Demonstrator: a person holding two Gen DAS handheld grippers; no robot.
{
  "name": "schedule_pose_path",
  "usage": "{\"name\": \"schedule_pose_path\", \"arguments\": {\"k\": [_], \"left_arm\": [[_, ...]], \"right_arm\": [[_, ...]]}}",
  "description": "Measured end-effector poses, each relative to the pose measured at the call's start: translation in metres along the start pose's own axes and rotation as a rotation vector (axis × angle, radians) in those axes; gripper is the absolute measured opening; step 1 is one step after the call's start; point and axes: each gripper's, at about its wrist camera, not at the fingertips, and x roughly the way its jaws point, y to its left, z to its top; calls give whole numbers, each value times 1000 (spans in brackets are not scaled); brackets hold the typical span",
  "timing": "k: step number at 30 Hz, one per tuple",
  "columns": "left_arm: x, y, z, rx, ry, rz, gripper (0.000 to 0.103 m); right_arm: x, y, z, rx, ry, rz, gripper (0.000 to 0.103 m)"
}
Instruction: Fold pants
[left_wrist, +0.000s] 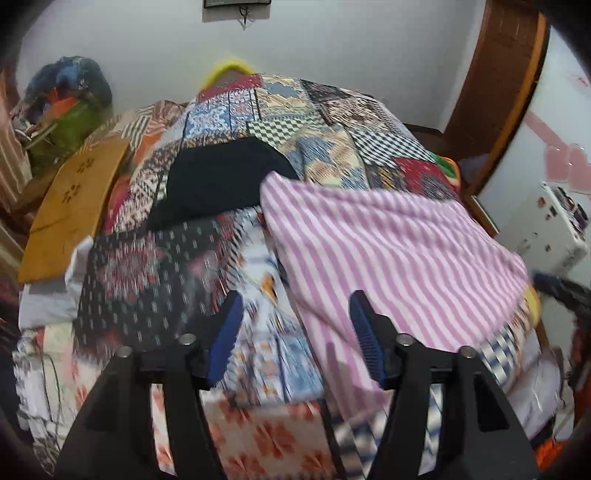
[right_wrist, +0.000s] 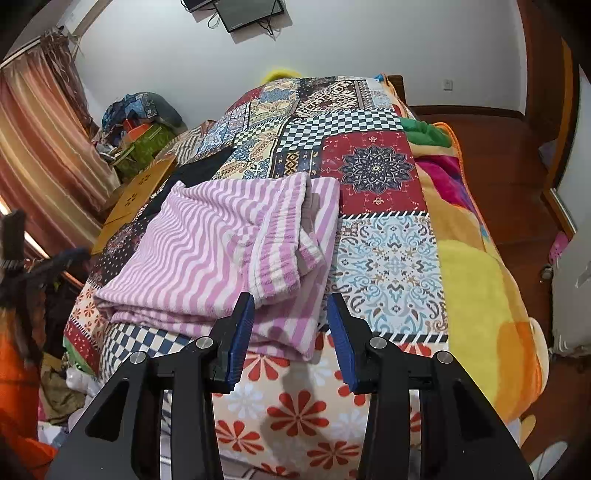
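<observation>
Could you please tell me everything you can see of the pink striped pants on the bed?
The pink striped pants are soft, fleecy-looking fabric in pink and white stripes, folded into a rough, layered rectangle. A ribbed, gathered edge, either waistband or cuff, lies on top toward the right side. They rest flat on the patchwork bedspread, near its front edge, partly covering a dark garment behind them. Neither claw grips them: the right claw is open just in front of their near corner.

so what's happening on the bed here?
A person with handheld tongs is folding pink-striped pants, which lie folded in layers on the patchwork bedspread. Both tongs are open and empty: the left tongs hang over the bedspread beside the pants, and the right tongs sit at the pants' near edge. A dark garment lies behind.
</observation>
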Motion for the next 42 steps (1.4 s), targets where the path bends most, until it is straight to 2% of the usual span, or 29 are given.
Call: {"name": "schedule_pose_path", "arguments": {"k": [2,5,10,12,13,14,15,18,22,27,35,39,42], "left_arm": [[21,5,17,1,3,9,71],[69,12,42,1,60,-9,71],[151,22,64,-83,189,-155,71],[171,23,69,-100,208,-186,71],[177,22,72,-103,207,-197,70],[181,21,75,-102,198,-213,56],[181,20,78,-103,187,-234,42],[176,25,82,-121,156,-240,24],[162,37,74,-147,144,-221,19],[129,40,49,-110,120,-150,16],[83,24,4,-167,96,-142,10],[67,6,-11,-154,79,-89,7],[57,3,-17,-153,76,-77,6]], "right_arm": [[3,3,-2,0,18,13,38],[15,6,-2,10,57,46,38],[45,10,-2,10,133,60,38],[57,12,1,-2,148,57,39],[59,12,2,-8,147,52,40],[62,12,6,-16,146,44,40],[64,10,8,-18,143,41,40],[76,0,19,-11,143,27,40],[92,-11,34,-48,134,-3,40],[120,-30,59,-74,128,-45,40],[149,-46,85,-95,114,-95,40],[142,-48,87,-90,111,-118,40],[117,-45,82,-63,97,-82,40]]}}
